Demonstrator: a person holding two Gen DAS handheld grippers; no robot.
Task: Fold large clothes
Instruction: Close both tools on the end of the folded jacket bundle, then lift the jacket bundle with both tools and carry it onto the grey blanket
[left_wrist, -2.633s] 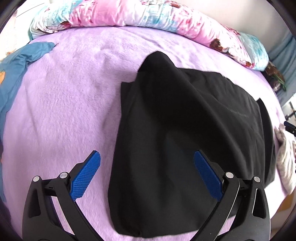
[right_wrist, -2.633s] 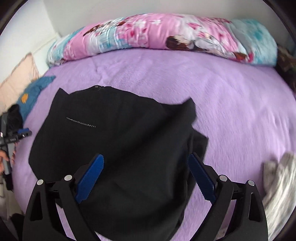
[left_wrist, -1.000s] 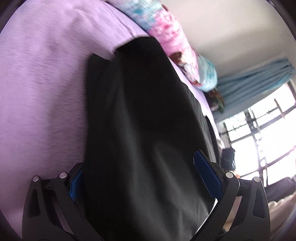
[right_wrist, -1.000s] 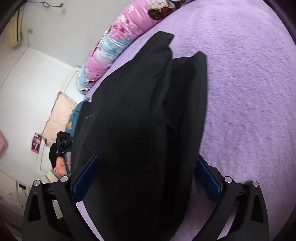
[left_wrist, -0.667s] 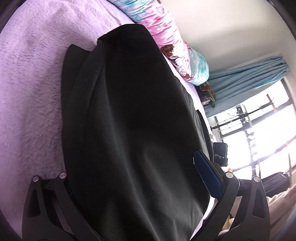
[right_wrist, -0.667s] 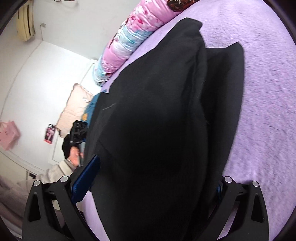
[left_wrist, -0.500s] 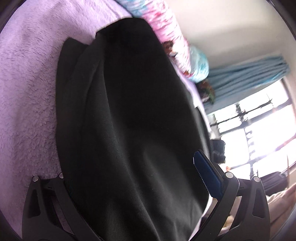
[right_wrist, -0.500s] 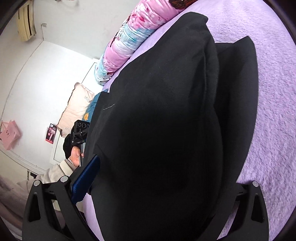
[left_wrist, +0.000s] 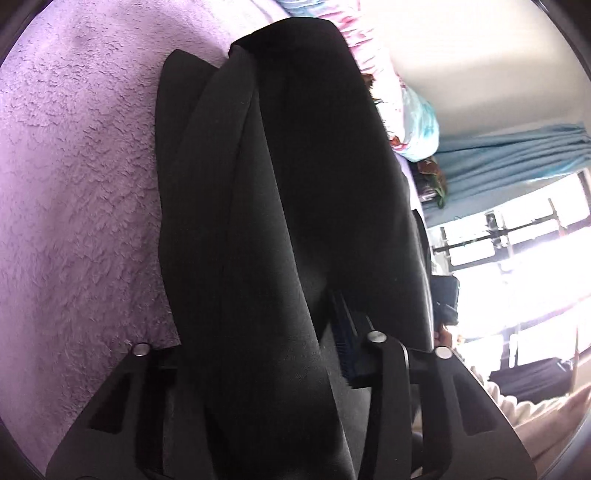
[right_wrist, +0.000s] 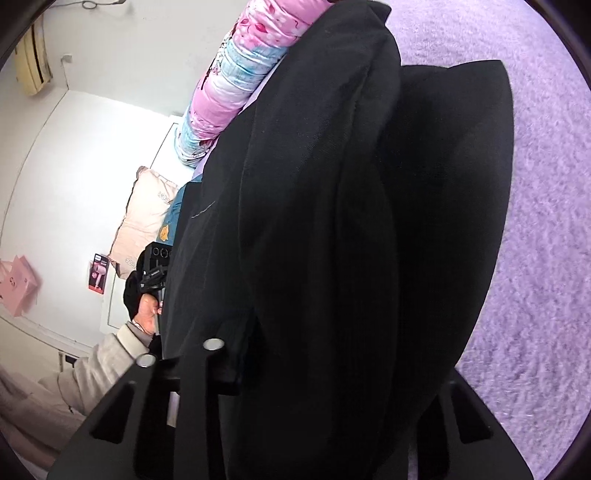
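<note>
A black garment (left_wrist: 295, 184) lies folded lengthwise on the purple fleece bed cover (left_wrist: 74, 184). My left gripper (left_wrist: 258, 332) is at its near end. Its jaws are closing, and bunched black cloth fills the gap, with the blue pad (left_wrist: 345, 343) pressed into it. In the right wrist view the same garment (right_wrist: 332, 184) rises in a thick ridge over my right gripper (right_wrist: 332, 350). Those jaws are closing too, with cloth packed between them and both pads hidden under it. The other gripper (right_wrist: 155, 269) shows at the garment's far side in a hand (right_wrist: 149, 314).
A pink and blue bolster pillow (right_wrist: 240, 74) runs along the far edge of the bed. A beige pillow (right_wrist: 144, 218) and blue cloth (right_wrist: 177, 214) lie past the garment. A blue curtain (left_wrist: 517, 155) and bright window (left_wrist: 517, 277) are to the right. Purple cover (right_wrist: 546, 221) flanks the garment.
Both grippers stood wide around the garment's ends; now their jaws have drawn in and pinch bunched cloth. Both views have dropped closer to the fabric.
</note>
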